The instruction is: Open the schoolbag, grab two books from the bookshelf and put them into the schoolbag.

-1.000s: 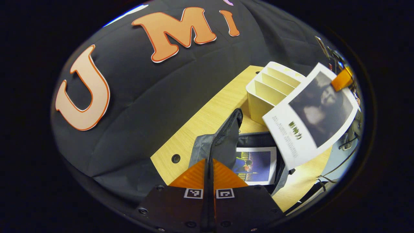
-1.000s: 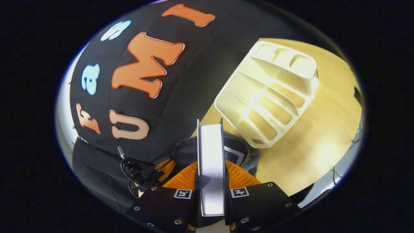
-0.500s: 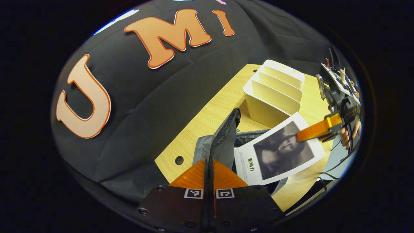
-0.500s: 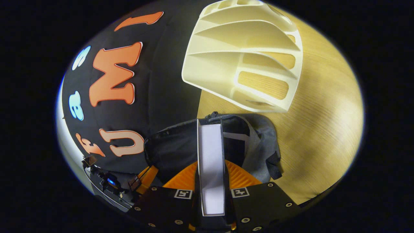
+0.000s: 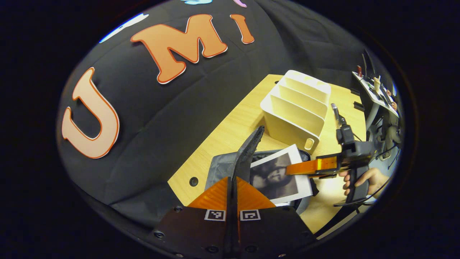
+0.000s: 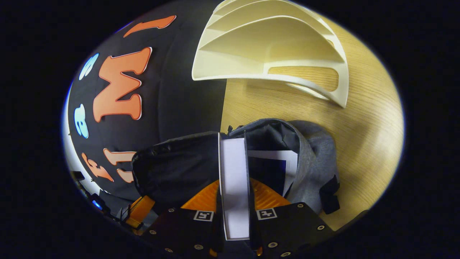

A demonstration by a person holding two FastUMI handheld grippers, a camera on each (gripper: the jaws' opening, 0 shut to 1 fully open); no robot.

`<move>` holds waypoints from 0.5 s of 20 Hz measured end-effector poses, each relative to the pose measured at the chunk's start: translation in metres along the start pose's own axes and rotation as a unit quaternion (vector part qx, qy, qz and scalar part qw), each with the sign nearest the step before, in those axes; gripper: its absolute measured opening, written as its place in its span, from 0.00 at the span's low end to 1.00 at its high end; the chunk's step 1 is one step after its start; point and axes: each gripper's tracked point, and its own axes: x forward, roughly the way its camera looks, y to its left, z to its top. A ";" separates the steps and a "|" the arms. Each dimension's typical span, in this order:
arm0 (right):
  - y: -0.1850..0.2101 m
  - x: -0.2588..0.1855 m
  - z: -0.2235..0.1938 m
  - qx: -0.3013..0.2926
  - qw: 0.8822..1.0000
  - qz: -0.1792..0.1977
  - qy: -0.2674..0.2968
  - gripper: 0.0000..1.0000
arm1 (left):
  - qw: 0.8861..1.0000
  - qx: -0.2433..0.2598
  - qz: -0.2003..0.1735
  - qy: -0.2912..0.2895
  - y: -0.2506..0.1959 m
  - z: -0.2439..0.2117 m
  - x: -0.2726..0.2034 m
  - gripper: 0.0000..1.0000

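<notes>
Bag (image 5: 224,167): grey, open, on the table (image 5: 233,129) near its wall-side edge; its flap (image 5: 248,153) stands up.
Book (image 5: 276,176): white cover with a dark picture, lying tilted over the bag's mouth, partly inside; the right gripper view meets it edge-on (image 6: 234,180), between that gripper's own fingers.
Second book (image 6: 275,167): blue cover with a white border, deeper in the bag, seen in the right gripper view to the right of the held one.
Right gripper (image 6: 234,201): jaws closed on the book's edge; the left gripper view shows it from the side (image 5: 293,169), with the hand (image 5: 363,180) on its handle.
Left gripper (image 5: 233,196): jaws pressed together on the flap's edge, holding the bag open; a corner of it shows low left in the right gripper view (image 6: 138,214).
Shelf (image 5: 296,104): cream, slotted, on the table just beyond the bag.
</notes>
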 end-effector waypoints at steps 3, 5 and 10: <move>0.001 0.017 0.001 0.005 1.000 -0.012 -0.022 0.30 | 1.000 0.004 -0.003 -0.005 -0.006 0.003 -0.003 0.05; -0.009 0.027 -0.001 0.002 0.999 -0.039 -0.023 0.31 | 1.000 -0.002 -0.002 -0.001 -0.004 0.000 -0.001 0.00; -0.040 0.025 -0.016 -0.008 0.992 -0.128 0.016 0.58 | 1.000 -0.018 -0.005 0.010 -0.003 -0.011 0.001 0.00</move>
